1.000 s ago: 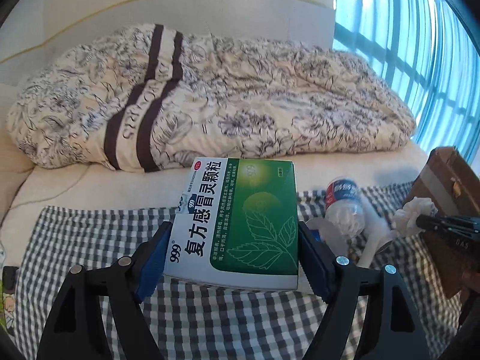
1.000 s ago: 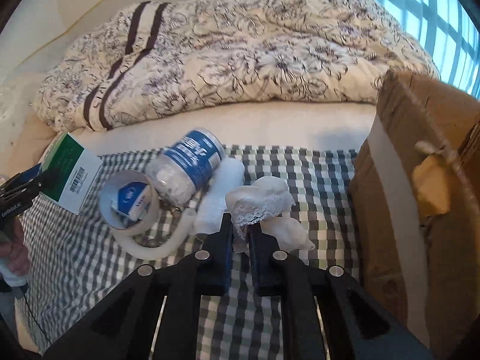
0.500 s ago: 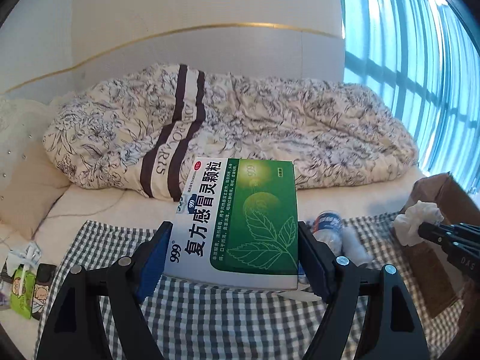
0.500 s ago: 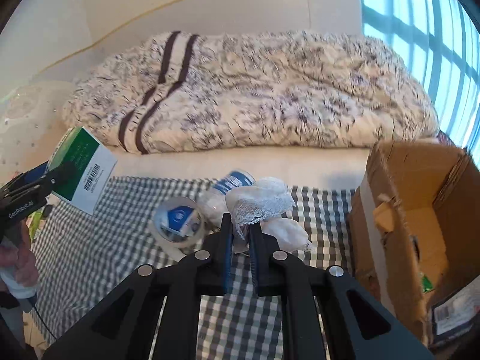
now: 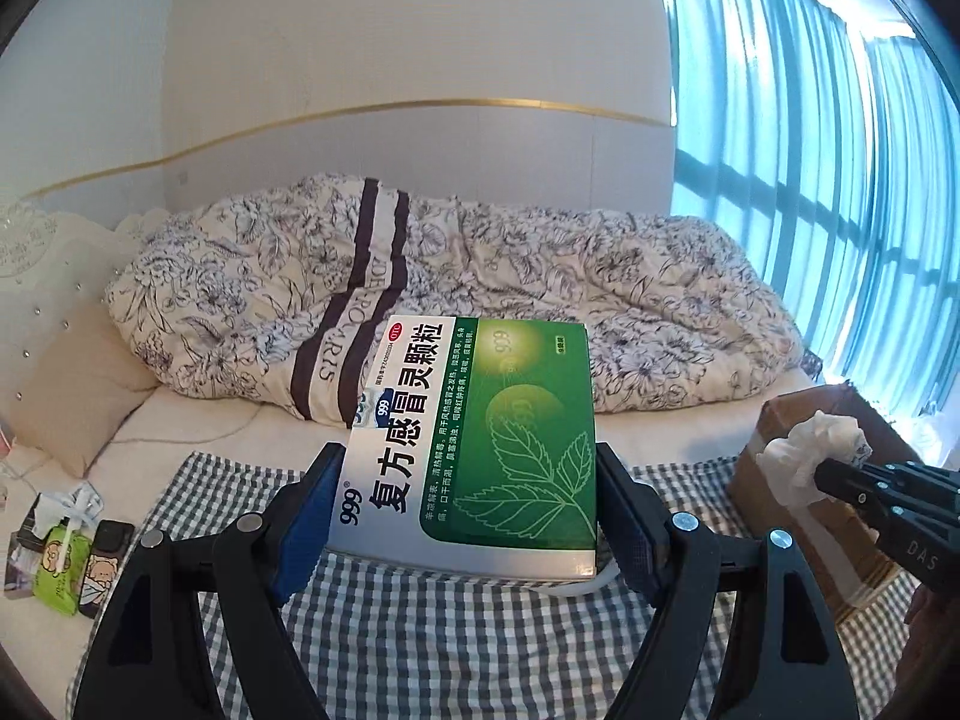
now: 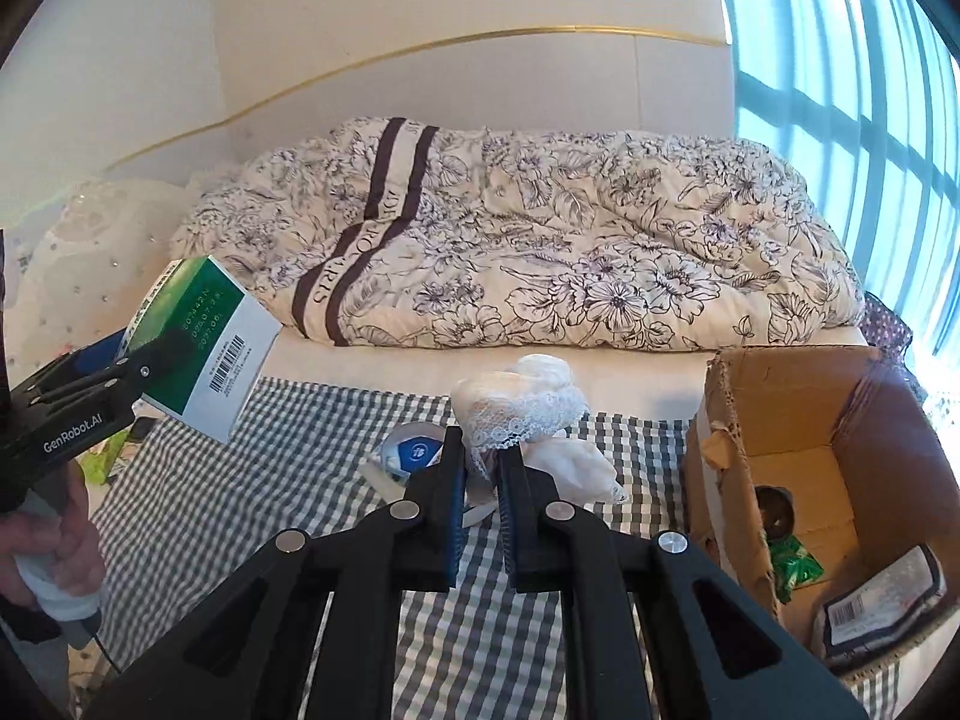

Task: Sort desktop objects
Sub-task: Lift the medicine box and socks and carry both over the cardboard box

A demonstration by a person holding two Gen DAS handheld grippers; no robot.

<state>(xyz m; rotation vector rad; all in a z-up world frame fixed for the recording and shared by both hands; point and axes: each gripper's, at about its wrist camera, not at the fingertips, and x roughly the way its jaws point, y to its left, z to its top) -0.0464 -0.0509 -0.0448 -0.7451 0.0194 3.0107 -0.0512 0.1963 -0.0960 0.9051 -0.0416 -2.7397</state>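
My left gripper [image 5: 471, 474] is shut on a green and white medicine box [image 5: 480, 438], its blue pads pressed on both long sides, held in the air over the checked cloth [image 5: 420, 630]. From the right wrist view the same medicine box [image 6: 204, 348] hangs at the left in the left gripper [image 6: 150, 360]. My right gripper [image 6: 480, 456] is shut on a white lace cloth [image 6: 522, 402], lifted above the cloth-covered bed. That lace cloth [image 5: 810, 450] shows at the right of the left wrist view, in front of the cardboard box [image 5: 798, 420].
An open cardboard box [image 6: 720, 420] stands at the right with a green packet [image 6: 792, 564] and a dark pouch [image 6: 882, 606] inside. A tape roll [image 6: 414, 450] lies on the checked cloth [image 6: 240, 480]. A floral duvet [image 6: 540, 240] fills the back. Small packets [image 5: 60, 552] lie at the far left.
Both grippers have risen with their loads, so the checked cloth and its bottle and tape roll have dropped lower in view. The cardboard box's inside has come into sight on the right.
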